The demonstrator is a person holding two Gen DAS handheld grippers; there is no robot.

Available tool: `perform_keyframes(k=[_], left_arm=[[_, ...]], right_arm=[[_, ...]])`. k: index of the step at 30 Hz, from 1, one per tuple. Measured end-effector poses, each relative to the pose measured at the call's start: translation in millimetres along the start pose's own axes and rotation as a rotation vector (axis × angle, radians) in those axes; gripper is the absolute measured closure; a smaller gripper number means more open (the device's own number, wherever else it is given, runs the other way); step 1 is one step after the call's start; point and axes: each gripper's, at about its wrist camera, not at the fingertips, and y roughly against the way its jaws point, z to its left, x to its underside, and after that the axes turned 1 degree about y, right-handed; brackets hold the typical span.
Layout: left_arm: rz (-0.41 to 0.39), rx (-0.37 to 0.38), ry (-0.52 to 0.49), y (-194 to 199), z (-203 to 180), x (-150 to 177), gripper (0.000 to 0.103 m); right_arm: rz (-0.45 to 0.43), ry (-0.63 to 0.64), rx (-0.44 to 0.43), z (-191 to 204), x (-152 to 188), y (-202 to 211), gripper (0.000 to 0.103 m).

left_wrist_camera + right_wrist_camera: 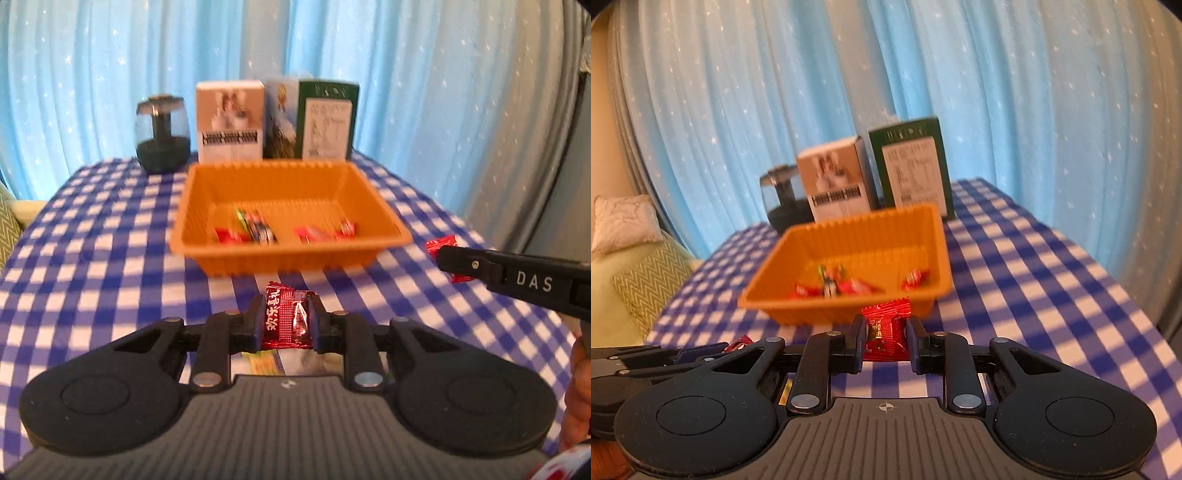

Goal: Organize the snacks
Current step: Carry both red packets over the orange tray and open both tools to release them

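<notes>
Left gripper (284, 321) clamped on red candy (286, 319); right gripper (885, 338), "DAS" on its side, clamped on red sweet (886, 334), both near orange tray (373, 195).

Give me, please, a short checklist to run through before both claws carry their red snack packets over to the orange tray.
1. Left claw clamped on its red packet: ok, fingers press both sides.
2. Right claw clamped on its red packet: ok.
3. Orange tray has room: ok, a few snacks lie on its floor with bare space beside them.
4. Path to the tray free: ok, only checkered tablecloth lies between.
5. Claws apart from each other: ok, the right one sits off to the side in the left view.
6. Packets lifted off the cloth: cannot tell.
</notes>
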Motion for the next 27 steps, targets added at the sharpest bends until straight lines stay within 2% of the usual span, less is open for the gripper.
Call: perform_keyframes(k=[5, 12, 17, 22, 27], left_arm=[[-0.042, -0.001, 0.013, -10.3, 9.2, -26.9, 0.082], [-0.048, -0.013, 0.03, -34.2, 18.5, -49.6, 0.082], [-0.033, -0.022, 0.026, -55.5, 21.1, -61.4, 0.082], [-0.018, -0.033, 0.025, -77.5, 26.8, -71.4, 0.082], [0.003, -0.031, 0.053, -97.1, 37.9, -77.1, 0.082]], right_arm=[[-0.037, 0.012, -0.023, -1.6, -26.1, -16.8, 0.079], [-0.051, 0.015, -0.035, -5.6, -51.4, -49.1, 0.079], [-0.024, -0.006, -0.025, -8.5, -57.4, -74.5, 0.079], [-0.005, 0.031, -0.032, -3.4, -60.1, -95.5, 0.079], [0.03, 0.021, -0.02, -7.1, -59.4, -117.9, 0.079]])
